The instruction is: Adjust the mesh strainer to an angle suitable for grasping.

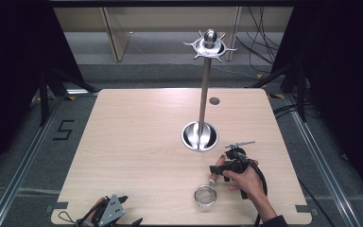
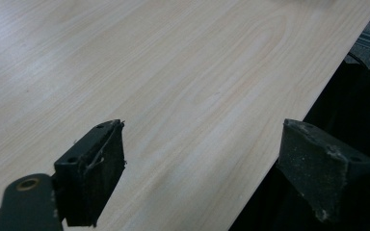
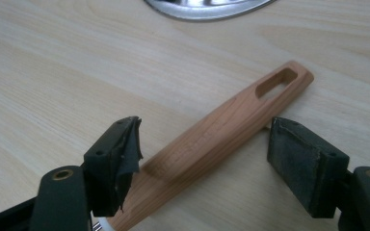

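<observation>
Your right gripper (image 3: 204, 159) sits wide open, jaws straddling the strainer's wooden handle (image 3: 221, 132), seemingly without contact. The strainer (image 1: 205, 195) lies on the table (image 1: 137, 156) at about 6 o'clock from the utensil stand's base (image 1: 199, 136). Your left gripper (image 2: 202, 178) is wide open, empty, over the table edge.

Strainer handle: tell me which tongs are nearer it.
Right. The right tongs straddle the wooden strainer handle, jaws open. The left tongs sit at the table's near-left edge.
</observation>
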`<state>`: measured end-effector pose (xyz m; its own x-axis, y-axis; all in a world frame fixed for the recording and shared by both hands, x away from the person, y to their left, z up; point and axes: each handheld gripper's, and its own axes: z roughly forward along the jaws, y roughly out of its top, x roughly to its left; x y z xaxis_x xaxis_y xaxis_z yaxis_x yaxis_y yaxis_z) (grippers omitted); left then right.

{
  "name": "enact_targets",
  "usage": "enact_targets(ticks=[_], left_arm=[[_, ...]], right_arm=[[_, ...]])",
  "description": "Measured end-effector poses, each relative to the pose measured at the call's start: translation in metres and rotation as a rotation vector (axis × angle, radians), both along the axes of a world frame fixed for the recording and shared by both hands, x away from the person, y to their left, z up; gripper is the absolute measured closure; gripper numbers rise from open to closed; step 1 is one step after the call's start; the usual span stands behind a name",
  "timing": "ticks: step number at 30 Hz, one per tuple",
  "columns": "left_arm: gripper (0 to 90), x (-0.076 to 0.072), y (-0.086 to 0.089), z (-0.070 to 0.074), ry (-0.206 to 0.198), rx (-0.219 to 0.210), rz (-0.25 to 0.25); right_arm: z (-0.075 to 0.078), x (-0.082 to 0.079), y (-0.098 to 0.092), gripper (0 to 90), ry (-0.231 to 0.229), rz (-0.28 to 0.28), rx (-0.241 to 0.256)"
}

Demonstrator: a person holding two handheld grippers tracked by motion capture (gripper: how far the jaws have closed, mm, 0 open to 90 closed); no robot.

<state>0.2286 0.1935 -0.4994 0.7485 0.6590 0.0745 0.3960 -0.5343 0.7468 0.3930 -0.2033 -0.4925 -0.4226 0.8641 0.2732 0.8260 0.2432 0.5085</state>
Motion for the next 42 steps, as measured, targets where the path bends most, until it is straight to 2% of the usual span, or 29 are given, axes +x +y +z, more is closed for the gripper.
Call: enact_targets(ticks=[1, 2, 3, 4, 5, 6, 7, 8, 9, 10, 13, 14, 17, 19, 20, 22, 24, 25, 26, 27, 28, 30, 31, 32, 34, 36, 38, 41, 42], left_arm=[[15.8, 0.0, 0.0, 0.0, 0.001, 0.0, -0.001], [15.8, 0.0, 0.0, 0.0, 0.003, -0.001, 0.001], [15.8, 0.001, 0.0, -0.001, 0.003, 0.001, -0.004], [15.8, 0.0, 0.0, 0.0, 0.009, -0.008, -0.007], [15.8, 0.001, 0.0, 0.0, 0.008, 0.001, -0.013], [15.8, 0.001, 0.0, 0.0, 0.01, 0.005, -0.017], [15.8, 0.001, 0.0, 0.0, 0.009, 0.003, -0.015], [15.8, 0.001, 0.0, 0.0, 0.006, 0.001, -0.009], [15.8, 0.001, -0.001, 0.0, 0.008, -0.01, -0.005], [15.8, 0.001, -0.001, -0.001, 0.008, -0.013, -0.006], [15.8, 0.002, 0.0, 0.0, 0.007, 0.004, -0.014], [15.9, 0.001, -0.001, -0.001, 0.01, -0.016, -0.009], [15.8, 0.002, -0.002, -0.001, 0.01, -0.018, -0.015], [15.8, 0.002, -0.001, -0.001, -0.006, -0.016, -0.02], [15.9, 0.002, -0.002, -0.001, 0.008, -0.026, -0.013], [15.8, 0.002, -0.002, -0.001, 0.002, -0.022, -0.015], [15.8, 0.002, -0.002, -0.001, -0.003, -0.005, -0.019], [15.8, 0.002, -0.002, 0.0, 0.003, -0.01, -0.025], [15.7, 0.001, -0.003, 0.0, 0.009, -0.021, -0.029], [15.8, 0.002, -0.003, -0.001, 0.001, -0.006, -0.026], [15.8, 0.001, -0.003, -0.001, 0.005, -0.015, -0.027], [15.8, 0.001, -0.002, 0.001, 0.008, 0.007, -0.031], [15.8, 0.001, -0.002, 0.001, 0.007, -0.004, -0.031], [15.7, 0.001, -0.002, 0.0, 0.007, -0.008, -0.029], [15.7, 0.001, -0.001, 0.001, 0.014, 0.002, -0.034], [15.7, 0.002, -0.001, 0.001, -0.008, 0.012, -0.046], [15.7, 0.001, -0.002, 0.0, 0.008, -0.016, -0.027], [15.8, 0.001, -0.002, 0.001, 0.005, -0.001, -0.029], [15.7, 0.002, -0.002, 0.0, -0.008, -0.008, -0.035]], right_arm=[[-0.001, 0.0, 0.001, 28.4, -0.013, 0.021, -0.019], [0.001, -0.001, 0.004, 30.1, 0.007, 0.004, -0.006], [-0.001, 0.0, 0.004, 30.9, -0.016, 0.035, -0.029], [0.001, -0.001, 0.006, 31.1, -0.002, 0.013, -0.025], [0.001, 0.0, 0.006, 31.6, 0.0, 0.035, -0.02], [0.0, 0.001, 0.006, 32.6, -0.018, 0.047, -0.038], [0.001, 0.001, 0.007, 33.7, -0.003, 0.043, -0.035], [0.001, 0.002, 0.007, 35.6, -0.018, 0.062, -0.053], [0.002, 0.002, 0.008, 37.7, -0.001, 0.06, -0.062], [0.003, 0.002, 0.01, 42.3, -0.013, 0.093, -0.101], [0.005, 0.004, 0.01, 47.1, -0.004, 0.124, -0.125], [0.005, 0.005, 0.01, 48.4, -0.012, 0.141, -0.128], [0.007, 0.009, 0.009, 49.4, 0.008, 0.166, -0.145], [0.01, 0.008, 0.011, 46.9, 0.049, 0.175, -0.149], [0.01, 0.008, 0.01, 47.0, 0.047, 0.199, -0.16], [0.012, 0.006, 0.012, 47.0, 0.063, 0.196, -0.168], [0.012, 0.005, 0.011, 47.5, 0.063, 0.199, -0.202], [0.012, 0.005, 0.011, 47.5, 0.063, 0.199, -0.202], [0.01, 0.006, 0.01, 47.6, 0.043, 0.212, -0.236], [0.01, 0.005, 0.011, 48.2, 0.062, 0.223, -0.22], [0.01, 0.005, 0.012, 53.7, 0.045, 0.25, -0.255], [0.011, 0.005, 0.014, 58.1, 0.047, 0.282, -0.268], [0.011, 0.005, 0.014, 58.1, 0.047, 0.282, -0.268], [0.011, 0.008, 0.014, 61.9, 0.035, 0.327, -0.313], [0.013, 0.008, 0.015, 63.0, 0.043, 0.338, -0.308], [0.013, 0.01, 0.015, 64.5, 0.051, 0.353, -0.324], [0.013, 0.01, 0.015, 65.5, 0.057, 0.355, -0.341], [0.015, 0.013, 0.014, 65.6, 0.056, 0.393, -0.359], [0.015, 0.013, 0.016, 65.5, 0.077, 0.375, -0.36]])
